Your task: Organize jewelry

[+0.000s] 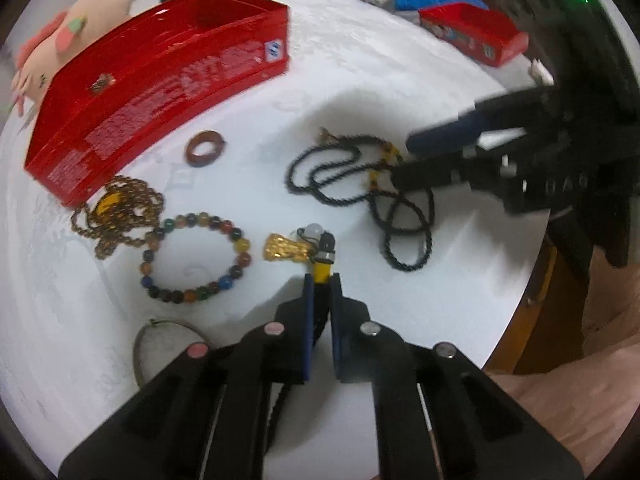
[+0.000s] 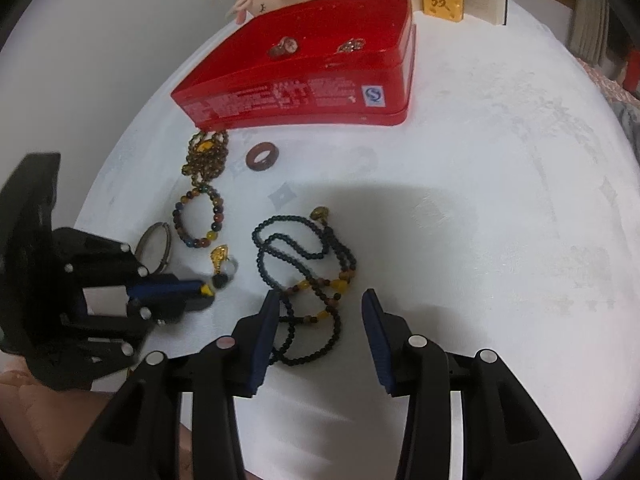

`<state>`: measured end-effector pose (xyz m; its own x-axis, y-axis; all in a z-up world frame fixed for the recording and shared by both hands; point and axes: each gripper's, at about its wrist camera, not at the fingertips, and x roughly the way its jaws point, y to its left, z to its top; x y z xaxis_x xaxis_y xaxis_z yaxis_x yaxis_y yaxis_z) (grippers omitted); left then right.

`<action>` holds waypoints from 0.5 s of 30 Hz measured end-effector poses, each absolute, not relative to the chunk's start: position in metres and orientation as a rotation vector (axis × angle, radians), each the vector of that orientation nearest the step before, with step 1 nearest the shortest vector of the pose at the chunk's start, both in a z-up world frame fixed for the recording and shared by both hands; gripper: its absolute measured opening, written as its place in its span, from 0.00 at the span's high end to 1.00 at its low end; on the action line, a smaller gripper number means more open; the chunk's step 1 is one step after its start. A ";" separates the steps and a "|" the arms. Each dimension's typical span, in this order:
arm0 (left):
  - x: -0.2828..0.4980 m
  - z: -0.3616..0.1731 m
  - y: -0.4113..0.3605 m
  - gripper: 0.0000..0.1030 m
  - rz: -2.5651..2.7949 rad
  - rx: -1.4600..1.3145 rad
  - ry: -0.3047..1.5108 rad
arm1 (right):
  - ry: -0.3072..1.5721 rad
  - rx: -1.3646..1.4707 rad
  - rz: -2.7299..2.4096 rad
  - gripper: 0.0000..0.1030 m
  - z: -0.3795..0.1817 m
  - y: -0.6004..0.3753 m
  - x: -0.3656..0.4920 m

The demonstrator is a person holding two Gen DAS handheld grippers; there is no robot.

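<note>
So your left gripper [image 1: 322, 280] is clamped on the gold charm's cord [image 1: 323, 270] (charm just past the fingertips), right gripper [image 2: 320, 300] spread apart straddling the black bead necklace [image 2: 308, 264].

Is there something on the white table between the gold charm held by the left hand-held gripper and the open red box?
Yes. The multicoloured bead bracelet and the brown bead necklace lie on the table between the gold charm, whose cord the left hand-held gripper pinches, and the open red box. Lifted, the charm passes over them.
</note>
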<state>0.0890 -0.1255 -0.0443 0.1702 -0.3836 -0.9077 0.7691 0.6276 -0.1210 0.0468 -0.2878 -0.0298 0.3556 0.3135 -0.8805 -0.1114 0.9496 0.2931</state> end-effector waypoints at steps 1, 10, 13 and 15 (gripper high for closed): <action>0.091 -0.040 -0.121 0.95 -0.846 0.392 1.118 | 1.177 0.197 0.278 0.58 -0.030 -0.288 0.046; 0.097 0.007 -0.104 0.95 -0.824 0.282 0.991 | 1.203 0.143 0.279 0.36 -0.033 -0.272 0.055; 0.103 0.018 -0.097 0.95 -0.821 0.257 0.966 | 1.216 0.066 0.241 0.35 -0.040 -0.258 0.059; 0.103 0.026 -0.096 0.95 -0.824 0.244 0.952 | 1.205 -0.003 0.208 0.40 -0.042 -0.247 0.059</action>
<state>0.1026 -0.0955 0.0258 0.3102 -0.5147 -0.7993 0.7166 0.6791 -0.1593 0.0594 -0.2468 -0.0416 0.3408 0.1585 -0.9267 -0.1618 0.9809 0.1083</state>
